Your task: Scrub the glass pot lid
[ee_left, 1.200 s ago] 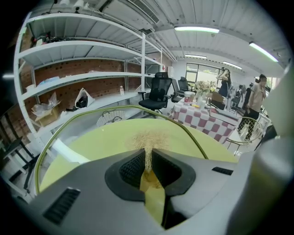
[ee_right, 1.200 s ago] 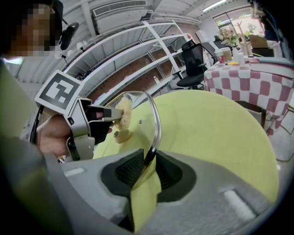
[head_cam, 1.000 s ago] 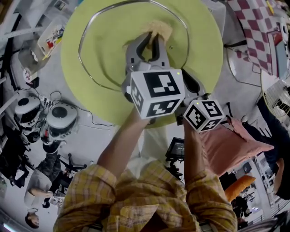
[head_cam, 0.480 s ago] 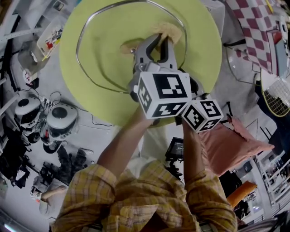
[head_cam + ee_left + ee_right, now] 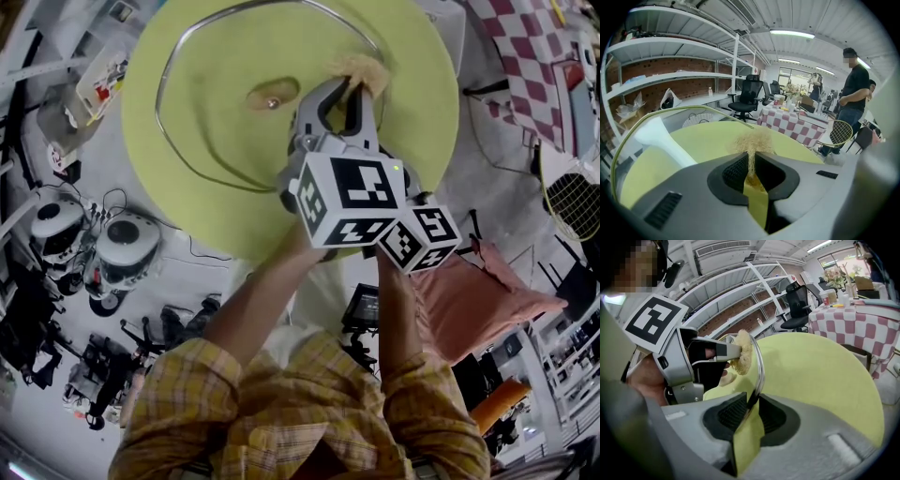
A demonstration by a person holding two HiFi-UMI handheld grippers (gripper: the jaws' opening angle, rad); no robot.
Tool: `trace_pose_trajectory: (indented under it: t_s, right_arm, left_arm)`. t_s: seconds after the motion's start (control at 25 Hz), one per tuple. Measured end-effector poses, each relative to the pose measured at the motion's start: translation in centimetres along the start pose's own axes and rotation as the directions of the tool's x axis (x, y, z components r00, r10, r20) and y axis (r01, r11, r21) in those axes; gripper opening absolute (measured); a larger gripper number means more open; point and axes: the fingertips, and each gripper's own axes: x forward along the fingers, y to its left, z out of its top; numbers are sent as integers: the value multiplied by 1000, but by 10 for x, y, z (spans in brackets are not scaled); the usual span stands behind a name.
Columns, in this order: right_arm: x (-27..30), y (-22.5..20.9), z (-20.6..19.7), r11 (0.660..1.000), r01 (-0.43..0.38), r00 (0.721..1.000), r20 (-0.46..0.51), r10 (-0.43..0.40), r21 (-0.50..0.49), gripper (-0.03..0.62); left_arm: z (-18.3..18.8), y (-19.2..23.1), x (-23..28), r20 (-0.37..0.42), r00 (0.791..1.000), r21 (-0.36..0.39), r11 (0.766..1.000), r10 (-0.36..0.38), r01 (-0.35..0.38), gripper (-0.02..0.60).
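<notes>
glass pot lid (image 5: 217, 105) clamped in right tongs (image 5: 751, 407)

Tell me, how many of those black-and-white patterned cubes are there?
2. The first cube rides on the left gripper; the second cube, just beside it, rides on the right gripper. No others seem hidden.

One glass pot lid (image 5: 253, 94), one tan scrub pad (image 5: 361, 67), one round green table (image 5: 187, 197) — two grippers: left gripper (image 5: 751, 158), right gripper (image 5: 752, 405)
</notes>
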Motion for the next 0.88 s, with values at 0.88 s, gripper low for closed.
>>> trace_pose_trajectory:
  t_s: [0.88]
  right_arm:
    - [0,1,0,1000,8,1000,10,-8,8,80]
  left_arm:
    - [-18,9,-9,-22,1000,-51,999,-3,2,45]
